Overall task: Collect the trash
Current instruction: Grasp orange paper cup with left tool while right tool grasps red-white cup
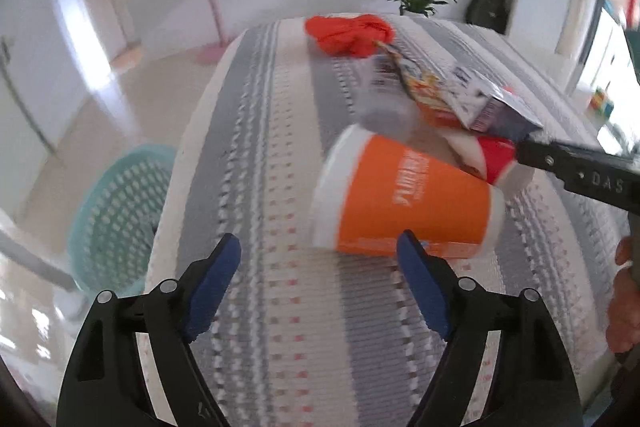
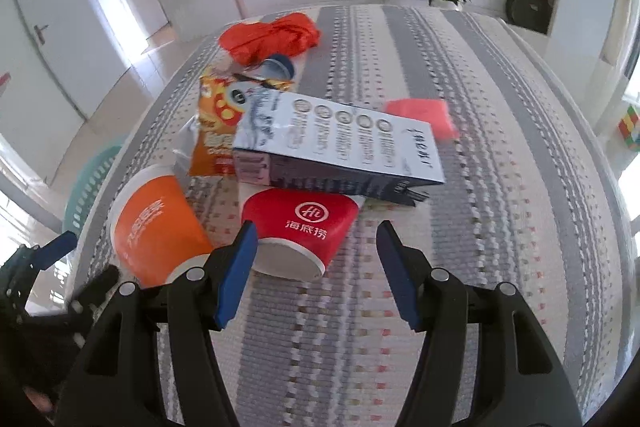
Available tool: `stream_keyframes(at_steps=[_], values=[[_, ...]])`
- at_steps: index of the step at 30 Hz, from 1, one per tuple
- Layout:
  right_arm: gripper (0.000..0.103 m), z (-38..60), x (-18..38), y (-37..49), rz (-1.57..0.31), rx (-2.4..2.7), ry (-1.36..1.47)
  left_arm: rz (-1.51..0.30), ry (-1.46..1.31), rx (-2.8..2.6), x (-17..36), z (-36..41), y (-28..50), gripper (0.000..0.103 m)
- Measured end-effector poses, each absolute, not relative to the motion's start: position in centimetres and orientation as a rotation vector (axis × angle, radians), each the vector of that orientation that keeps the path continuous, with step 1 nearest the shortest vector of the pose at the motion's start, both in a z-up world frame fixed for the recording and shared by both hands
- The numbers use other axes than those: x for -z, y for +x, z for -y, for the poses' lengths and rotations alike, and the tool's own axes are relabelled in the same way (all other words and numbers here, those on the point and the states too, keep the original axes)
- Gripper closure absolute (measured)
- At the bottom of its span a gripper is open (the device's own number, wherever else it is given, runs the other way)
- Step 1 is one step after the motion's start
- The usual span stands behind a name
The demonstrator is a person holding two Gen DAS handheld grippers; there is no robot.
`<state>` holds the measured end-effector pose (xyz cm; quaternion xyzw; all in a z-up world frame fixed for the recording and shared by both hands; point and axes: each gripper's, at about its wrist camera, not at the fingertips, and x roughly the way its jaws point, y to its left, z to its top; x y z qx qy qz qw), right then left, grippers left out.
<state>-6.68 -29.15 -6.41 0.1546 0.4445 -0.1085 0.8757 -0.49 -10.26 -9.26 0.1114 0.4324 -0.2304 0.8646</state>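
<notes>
Striped tablecloth (image 2: 500,147) bears tipped orange cup (image 2: 156,231).

Both wrist cameras are looking forward, low over the striped tabletop (image 1: 280,307), close to its near edge. The left one is facing the orange cup (image 1: 408,203) side-on; both are sharing that cup, the red cup (image 2: 300,223) and the carton (image 2: 340,143).

Red paper cup (image 2: 300,223): white circled "Hi" logo above the characters "海底捞". Black gripper arm (image 1: 580,175): embossed letters "DAS". Print on the orange cup (image 2: 154,231), snack bag (image 2: 214,131) and carton (image 2: 340,143) is illegible.
</notes>
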Motion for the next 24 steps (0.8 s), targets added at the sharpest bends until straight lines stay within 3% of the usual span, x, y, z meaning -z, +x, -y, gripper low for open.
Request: stream_keyframes(at_steps=[13, 20, 24], values=[[0.045, 31.8, 5.0, -9.1, -0.870, 0.216, 0.390, -1.235, -0.252, 0.526, 11.5, 14.1, 4.5, 0.015], [0.044, 32.4, 5.5, -9.7, -0.884, 0.190, 0.411, -1.244, -0.096, 0.448, 12.4, 17.8, 6.1, 0.016], [0.032, 32.1, 6.3, -8.9, -0.901, 0.177, 0.403, -1.183, 0.036, 0.471, 12.3, 18.2, 4.6, 0.017]])
